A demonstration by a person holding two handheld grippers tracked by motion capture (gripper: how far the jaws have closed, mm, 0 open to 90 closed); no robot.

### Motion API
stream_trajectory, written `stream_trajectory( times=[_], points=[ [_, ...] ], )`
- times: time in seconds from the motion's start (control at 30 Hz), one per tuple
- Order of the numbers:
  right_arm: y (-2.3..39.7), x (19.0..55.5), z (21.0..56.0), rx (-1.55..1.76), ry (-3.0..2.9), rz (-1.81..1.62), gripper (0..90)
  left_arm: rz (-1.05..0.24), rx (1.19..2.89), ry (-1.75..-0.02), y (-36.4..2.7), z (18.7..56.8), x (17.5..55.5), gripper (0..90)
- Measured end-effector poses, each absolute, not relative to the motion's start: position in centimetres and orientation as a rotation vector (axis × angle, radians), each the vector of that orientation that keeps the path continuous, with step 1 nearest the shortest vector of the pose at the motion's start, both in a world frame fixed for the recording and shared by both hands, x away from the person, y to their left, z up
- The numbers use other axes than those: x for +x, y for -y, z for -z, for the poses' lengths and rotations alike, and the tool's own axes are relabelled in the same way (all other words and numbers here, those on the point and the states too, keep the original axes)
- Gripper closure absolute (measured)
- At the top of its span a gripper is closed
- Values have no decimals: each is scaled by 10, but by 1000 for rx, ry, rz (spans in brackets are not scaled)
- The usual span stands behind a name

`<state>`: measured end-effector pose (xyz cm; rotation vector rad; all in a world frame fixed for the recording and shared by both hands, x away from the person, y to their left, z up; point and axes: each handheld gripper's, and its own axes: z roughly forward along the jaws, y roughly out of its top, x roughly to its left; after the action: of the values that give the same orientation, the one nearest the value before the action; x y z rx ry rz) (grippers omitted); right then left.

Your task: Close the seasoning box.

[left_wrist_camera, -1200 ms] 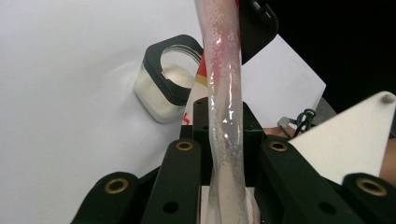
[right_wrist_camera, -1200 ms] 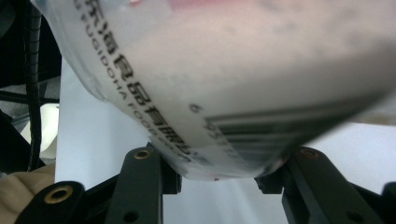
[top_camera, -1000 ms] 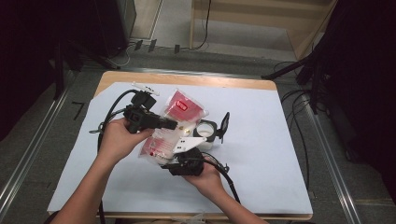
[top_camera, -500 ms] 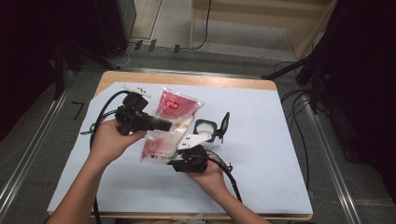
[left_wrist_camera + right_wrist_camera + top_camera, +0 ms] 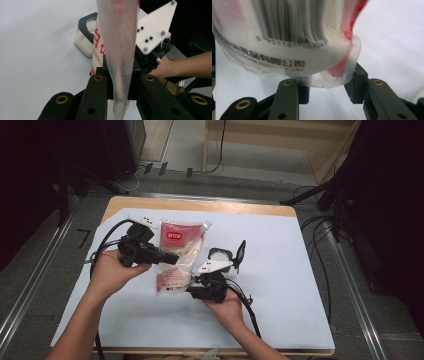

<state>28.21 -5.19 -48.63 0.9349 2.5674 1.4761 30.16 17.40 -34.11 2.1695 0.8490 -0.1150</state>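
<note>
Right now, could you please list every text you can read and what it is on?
"有限公司": on the pouch back.
"FOOD CO.,LTD": the line beneath.
"6 951": under its barcode, rest blurred.
"Granu": red print, cut off.
Red label on pouch front: too small.

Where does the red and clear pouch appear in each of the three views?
High view: pouch left of centre, between both grippers.
Left gripper view: its thin clear edge runs up the centre, from between the black fingers.
Right gripper view: its barcode end across the top.
Shared landmark: white table cover.
</note>
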Motion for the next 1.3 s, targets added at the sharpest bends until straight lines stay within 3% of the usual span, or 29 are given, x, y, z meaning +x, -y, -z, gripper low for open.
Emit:
stream_trajectory(
  times=[0.33,0.7,1.3],
  points=[
    [51,283,485,865,-2618,-1434,617,110,2098,-848,-175,340,302,893],
    [52,286,483,805,-2676,-1417,607,70,2028,-893,-196,329,302,900],
    [68,272,459,724,-2724,-1442,582,30,2021,-1010,-213,353,326,900]
  ],
)
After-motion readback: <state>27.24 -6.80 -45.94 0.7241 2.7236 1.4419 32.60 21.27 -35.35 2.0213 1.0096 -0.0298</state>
